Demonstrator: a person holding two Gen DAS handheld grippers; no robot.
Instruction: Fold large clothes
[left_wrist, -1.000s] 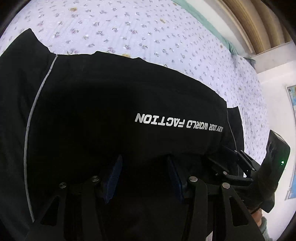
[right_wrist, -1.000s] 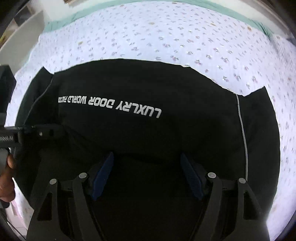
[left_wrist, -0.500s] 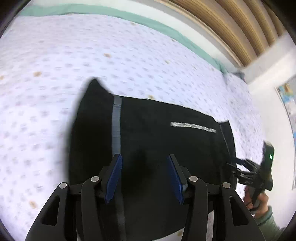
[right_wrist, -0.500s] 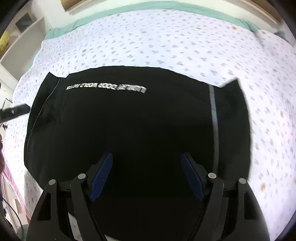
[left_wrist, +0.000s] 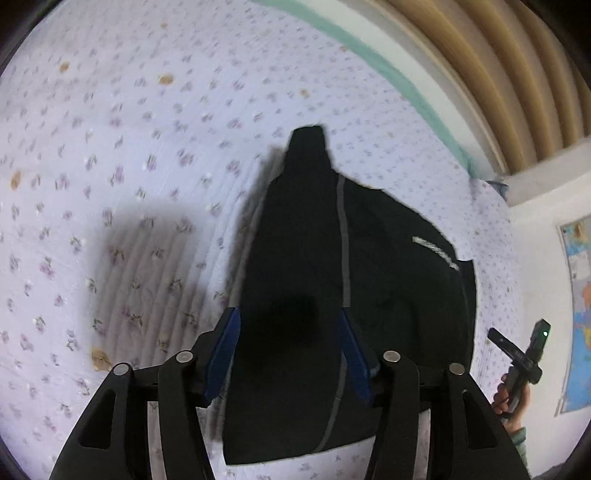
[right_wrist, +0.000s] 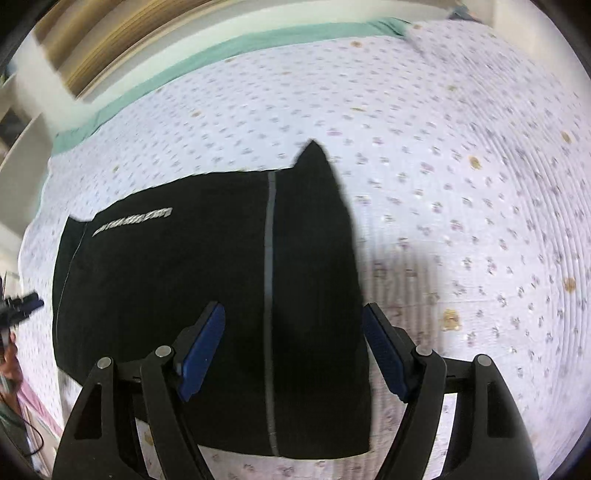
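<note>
A black garment (left_wrist: 332, 277) with a grey stripe (left_wrist: 345, 258) and white lettering (left_wrist: 436, 253) lies folded flat on the bed. My left gripper (left_wrist: 290, 343) hovers over its left end. Its jaws are opening, and the cloth lies below them, not pinched. In the right wrist view the same garment (right_wrist: 184, 277) shows its stripe (right_wrist: 270, 258) and lettering (right_wrist: 133, 221). My right gripper (right_wrist: 293, 332) stands open above the garment's right end, clear of the cloth. A hand (left_wrist: 513, 395) holds the right gripper at the far right of the left wrist view.
A white bedsheet (left_wrist: 129, 147) with small flowers spreads wide around the garment. A green border (left_wrist: 369, 55) and wooden slats (left_wrist: 498, 74) run along the bed's far side. A wall map (left_wrist: 580, 295) hangs at the right. Shelves (right_wrist: 14, 147) stand at the left edge.
Both grippers have drawn back and apart from the garment's middle, the left toward its left end and the right toward its right end. The garment looks smaller and more sheet shows.
</note>
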